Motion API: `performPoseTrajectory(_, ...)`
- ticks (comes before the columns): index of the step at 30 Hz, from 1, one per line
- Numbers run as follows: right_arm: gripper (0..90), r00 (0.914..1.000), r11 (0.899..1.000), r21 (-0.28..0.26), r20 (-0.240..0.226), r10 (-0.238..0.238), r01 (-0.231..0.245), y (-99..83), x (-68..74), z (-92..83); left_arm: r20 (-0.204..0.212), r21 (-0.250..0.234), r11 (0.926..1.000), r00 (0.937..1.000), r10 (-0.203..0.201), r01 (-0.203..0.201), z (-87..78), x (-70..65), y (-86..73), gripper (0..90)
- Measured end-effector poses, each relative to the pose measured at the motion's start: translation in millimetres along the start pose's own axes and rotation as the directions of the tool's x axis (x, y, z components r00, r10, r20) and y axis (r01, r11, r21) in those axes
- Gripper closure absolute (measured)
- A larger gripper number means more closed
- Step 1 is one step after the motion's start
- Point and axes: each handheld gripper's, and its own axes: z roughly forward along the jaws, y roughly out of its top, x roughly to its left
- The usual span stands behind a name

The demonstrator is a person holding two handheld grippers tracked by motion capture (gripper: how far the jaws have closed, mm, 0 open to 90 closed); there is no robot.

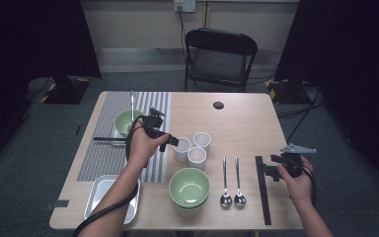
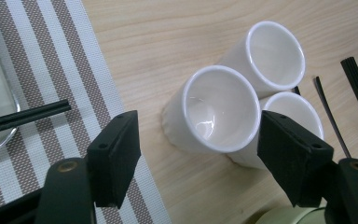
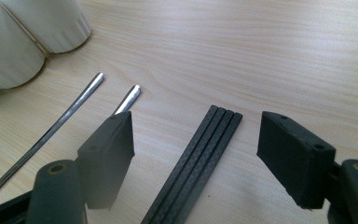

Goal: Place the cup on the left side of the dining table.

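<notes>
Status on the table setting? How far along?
Done: one green bowl and a chopstick pair sit on the striped placemat. In hand: left gripper, open, straddles a white cup. Left: other cups, spoons, chopsticks under the open right gripper.

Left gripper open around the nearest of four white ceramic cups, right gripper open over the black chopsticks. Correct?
Not quite: three white ceramic cups, not four, as the high view shows. The rest holds: the left gripper stands open around the nearest one, the right gripper open over the black chopsticks.
</notes>
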Motion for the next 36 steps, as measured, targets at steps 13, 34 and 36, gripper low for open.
performPoseTrajectory(13,26.2,1.0,1.0,-0.004,-0.006,-0.004,0.004,0.8,-0.1,0.3,0.002,0.021,0.9997,1.0,-0.009,0.009,19.3,-5.0,4.0,30.2)
performPoseTrajectory(34,26.2,0.9998,1.0,-0.013,-0.017,-0.004,0.004,3.6,1.0,0.8,0.007,0.039,0.9984,0.9991,-0.041,0.041,42.3,-1.6,5.7,29.8)
performPoseTrajectory(36,26.2,0.9999,1.0,-0.014,-0.016,-0.002,0.001,3.5,0.5,0.3,0.003,0.033,0.9985,0.999,-0.044,0.044,44.9,-1.4,6.0,29.9)
